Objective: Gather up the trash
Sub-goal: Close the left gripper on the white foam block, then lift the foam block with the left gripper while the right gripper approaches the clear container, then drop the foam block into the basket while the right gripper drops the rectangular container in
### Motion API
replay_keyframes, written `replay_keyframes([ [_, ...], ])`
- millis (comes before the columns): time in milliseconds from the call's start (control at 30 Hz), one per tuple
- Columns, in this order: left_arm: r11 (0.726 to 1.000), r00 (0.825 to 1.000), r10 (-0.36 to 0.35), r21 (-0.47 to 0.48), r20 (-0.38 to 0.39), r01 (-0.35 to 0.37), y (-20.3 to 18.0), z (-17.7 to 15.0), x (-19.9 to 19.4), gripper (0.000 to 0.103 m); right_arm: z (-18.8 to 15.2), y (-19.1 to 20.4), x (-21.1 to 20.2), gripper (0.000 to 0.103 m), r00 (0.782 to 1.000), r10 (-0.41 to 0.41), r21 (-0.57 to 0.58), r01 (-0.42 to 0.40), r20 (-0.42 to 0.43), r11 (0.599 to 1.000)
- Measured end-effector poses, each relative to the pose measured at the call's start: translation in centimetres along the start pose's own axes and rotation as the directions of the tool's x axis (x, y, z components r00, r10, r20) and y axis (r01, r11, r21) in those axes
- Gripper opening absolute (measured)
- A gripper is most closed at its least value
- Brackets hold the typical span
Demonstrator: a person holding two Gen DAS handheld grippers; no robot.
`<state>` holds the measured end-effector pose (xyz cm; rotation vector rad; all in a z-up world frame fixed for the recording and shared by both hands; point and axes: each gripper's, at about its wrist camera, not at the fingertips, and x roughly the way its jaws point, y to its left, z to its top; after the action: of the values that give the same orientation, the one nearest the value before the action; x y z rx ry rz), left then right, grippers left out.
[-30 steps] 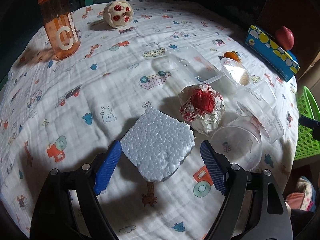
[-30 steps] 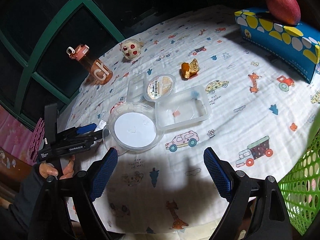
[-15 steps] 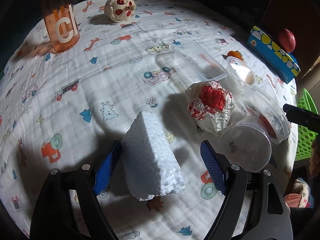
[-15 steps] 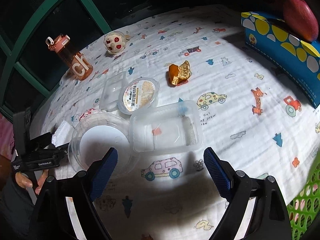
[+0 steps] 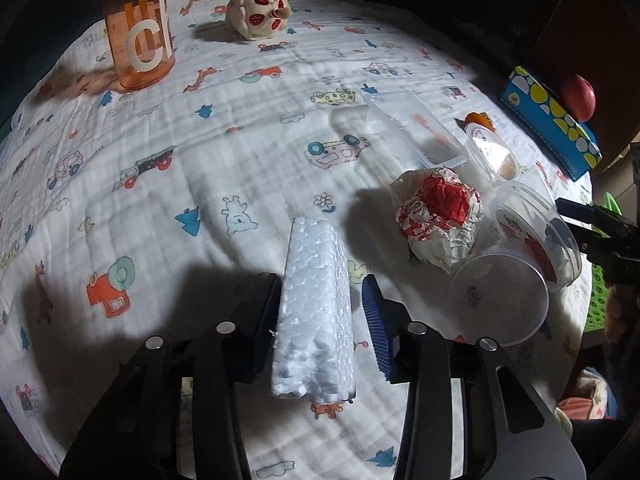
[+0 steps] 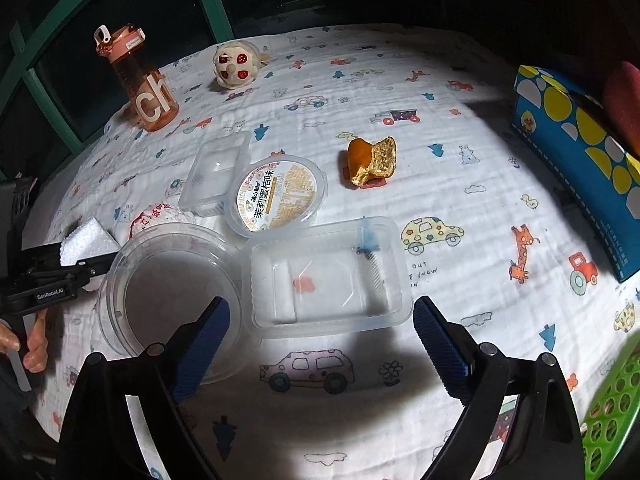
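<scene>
My left gripper (image 5: 322, 320) is shut on a white styrofoam block (image 5: 316, 308), held edge-up just above the printed cloth; the block also shows in the right wrist view (image 6: 86, 240). A crumpled red-and-white wrapper (image 5: 438, 216) lies to its right. My right gripper (image 6: 320, 344) is open and empty, its fingers either side of a clear rectangular tray (image 6: 330, 278), beside a round clear tub (image 6: 168, 292). A labelled round cup (image 6: 278, 196), a second clear tray (image 6: 218, 172) and a bread piece (image 6: 372, 160) lie beyond.
An orange water bottle (image 6: 138, 80) and a round plush toy (image 6: 234, 65) stand at the far side. A blue spotted box (image 6: 576, 160) with a red fruit (image 5: 577, 97) is at the right. A green basket (image 6: 612, 412) sits off the table's near right edge.
My left gripper has closed on the styrofoam block, which turned from flat to edge-up. My right gripper has moved forward and lower, onto the clear tray.
</scene>
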<state>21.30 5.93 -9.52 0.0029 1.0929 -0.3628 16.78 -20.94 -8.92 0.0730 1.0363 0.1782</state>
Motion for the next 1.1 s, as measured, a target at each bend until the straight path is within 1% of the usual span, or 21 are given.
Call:
replay_keyframes([
  [33,1.000,1.000,0.000,-0.009,0.004,0.000,0.1,0.0,-0.2,0.034,0.0,0.0,0.3,0.091,1.000,-0.005,-0.005,0.005,-0.007,1.000],
  [67,1.000,1.000,-0.001,-0.015,0.009,0.002,0.1,0.0,-0.3,0.029,0.1,0.0,0.5,0.091,1.000,-0.010,-0.008,0.010,-0.014,1.000],
  [100,1.000,1.000,-0.004,-0.017,0.014,0.004,0.3,-0.1,-0.4,0.027,0.1,0.0,0.8,0.092,1.000,-0.016,-0.014,0.016,-0.019,1.000],
  [233,1.000,0.999,0.000,-0.011,0.032,0.001,0.2,-0.4,-1.0,0.027,0.3,0.1,1.3,0.092,0.999,-0.049,-0.036,0.048,-0.014,0.998],
  [400,1.000,0.999,-0.002,-0.012,0.051,0.003,-0.2,-0.3,-1.9,0.027,0.6,0.1,1.7,0.092,0.999,-0.048,-0.040,0.047,-0.014,0.998],
  [467,1.000,0.998,-0.008,-0.010,0.063,0.009,-0.5,-0.3,-2.4,0.027,0.5,0.0,1.6,0.087,0.999,-0.044,-0.035,0.043,-0.015,0.998],
  [533,1.000,0.997,-0.016,-0.006,0.074,0.016,-0.8,-0.3,-2.8,0.027,0.4,0.0,1.4,0.086,0.999,-0.028,-0.027,0.028,-0.015,0.999],
  [567,1.000,0.997,-0.018,-0.005,0.076,0.018,-0.8,-0.2,-2.9,0.027,0.3,0.0,1.1,0.086,0.999,-0.035,-0.025,0.035,-0.011,0.999],
  [667,0.999,0.995,-0.037,0.005,0.088,0.037,-0.6,0.0,-3.8,0.027,-0.1,-0.4,0.0,0.086,1.000,-0.026,-0.002,0.026,0.007,1.000],
  [767,0.999,0.994,-0.052,0.022,0.098,0.050,-1.3,0.3,-4.3,0.027,-0.5,-0.9,-1.7,0.086,0.999,-0.014,0.022,0.013,0.029,1.000],
  [933,0.995,0.989,-0.093,0.053,0.118,0.087,-3.6,0.6,-5.5,0.027,-1.4,-1.8,-5.2,0.086,0.997,-0.009,0.053,0.005,0.076,0.999],
  [1100,0.988,0.983,-0.136,0.095,0.126,0.124,-6.5,1.0,-6.4,0.027,-2.8,-3.5,-8.7,0.086,0.994,-0.029,0.087,0.020,0.108,0.996],
])
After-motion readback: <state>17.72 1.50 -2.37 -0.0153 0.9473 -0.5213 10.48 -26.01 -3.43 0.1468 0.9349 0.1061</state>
